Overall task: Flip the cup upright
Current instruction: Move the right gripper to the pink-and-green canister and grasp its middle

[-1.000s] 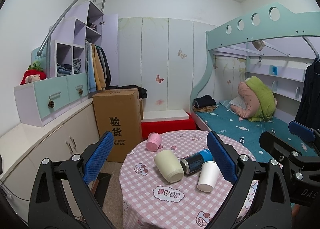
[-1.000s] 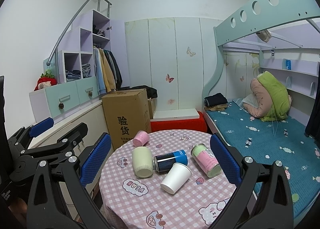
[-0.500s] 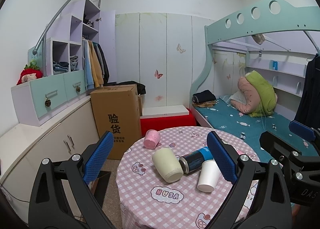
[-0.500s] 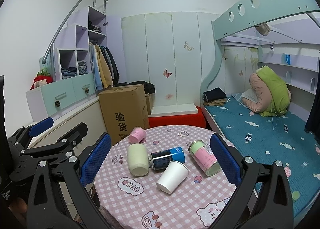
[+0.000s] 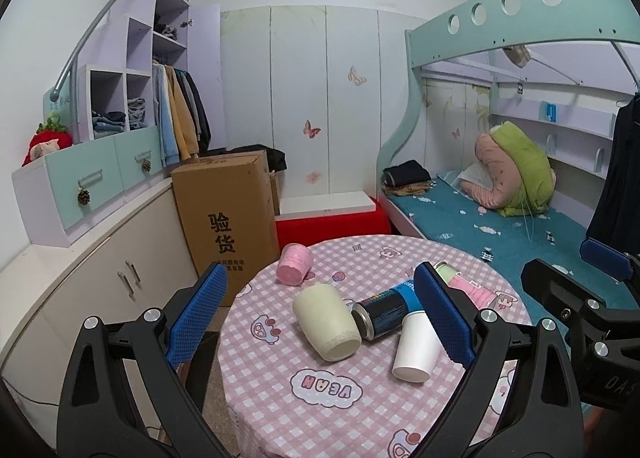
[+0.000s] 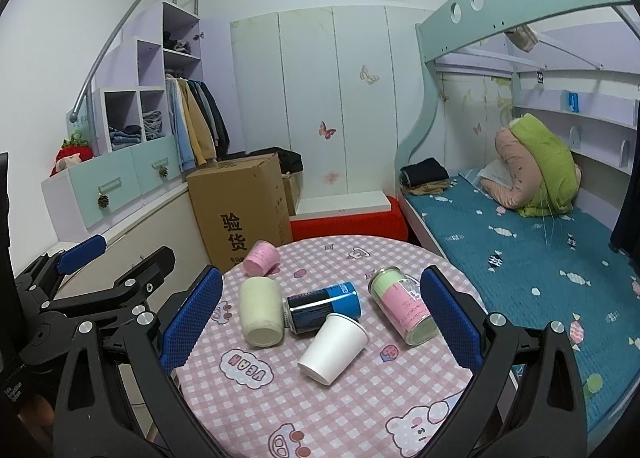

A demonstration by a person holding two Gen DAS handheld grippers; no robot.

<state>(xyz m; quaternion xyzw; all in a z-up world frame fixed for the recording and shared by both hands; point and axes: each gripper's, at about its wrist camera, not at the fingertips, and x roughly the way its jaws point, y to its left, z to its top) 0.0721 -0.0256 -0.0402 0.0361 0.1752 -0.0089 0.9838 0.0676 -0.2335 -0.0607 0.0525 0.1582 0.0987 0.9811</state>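
table [image 6: 360, 398] nearer, paper cup [image 6: 334, 346] between right hand-held gripper [image 6: 320, 318] fingers

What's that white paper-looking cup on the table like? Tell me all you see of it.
The white cup looks like plain paper, tapered, unprinted. It lies on its side on the pink checked tablecloth, its closed base pointing toward the camera and its wider mouth end against the blue-and-black can behind it. Neither claw touches it.

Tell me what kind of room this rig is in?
Most likely a child's bedroom at home. A bunk bed with a rolled quilt, an open wardrobe of hanging clothes, and butterfly stickers on the wall panels. The work surface is a small round table under a pink cartoon cloth.
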